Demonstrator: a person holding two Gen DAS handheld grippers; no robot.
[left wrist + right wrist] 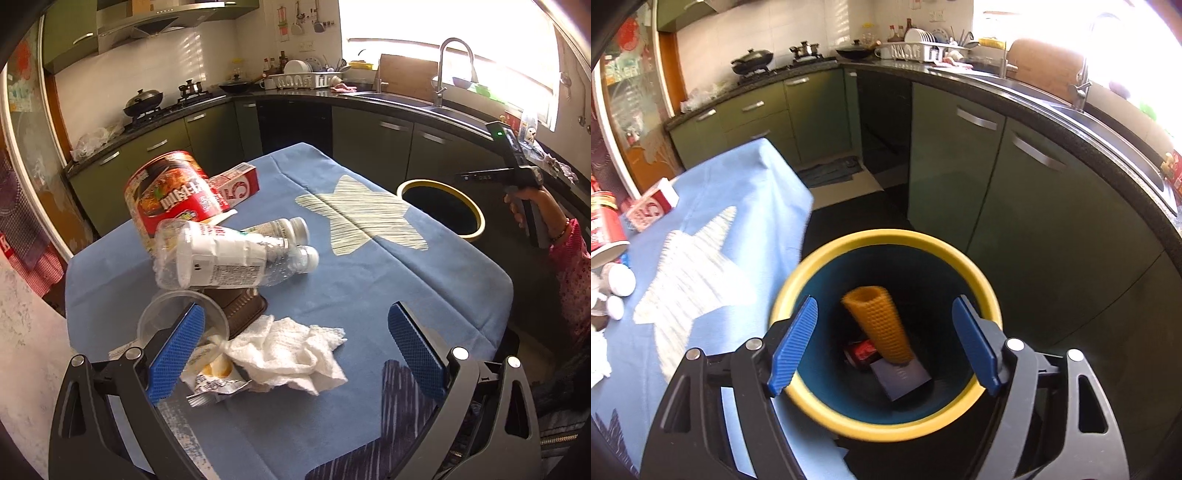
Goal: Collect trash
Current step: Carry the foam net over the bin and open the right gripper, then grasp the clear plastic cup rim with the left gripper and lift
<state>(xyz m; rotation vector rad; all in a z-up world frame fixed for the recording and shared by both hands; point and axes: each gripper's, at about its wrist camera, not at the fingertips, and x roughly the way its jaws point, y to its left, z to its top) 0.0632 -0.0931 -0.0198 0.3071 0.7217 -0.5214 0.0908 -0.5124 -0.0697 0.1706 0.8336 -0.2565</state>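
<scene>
My right gripper [886, 343] hangs open above the yellow-rimmed bin [798, 273], nothing between its blue pads. Inside the bin lie an orange waffle-textured tube [881, 325], a red can [862, 350] and a grey card [901, 378]. The same bin [476, 218] stands beside the table's right edge in the left wrist view. My left gripper [291, 350] is open over the blue-clothed table [369, 288], with a crumpled white paper towel [291, 350] between its pads, untouched. Its left pad [177, 350] stands in front of a clear plastic cup [166, 317].
Piled at the table's left: a red noodle cup [170, 192], a red-and-white carton [236, 184], two plastic bottles [236, 254], a brown tray [240, 306] and a foil wrapper [214, 384]. A hand holds the right gripper [524, 177] at the right. Kitchen counters ring the room.
</scene>
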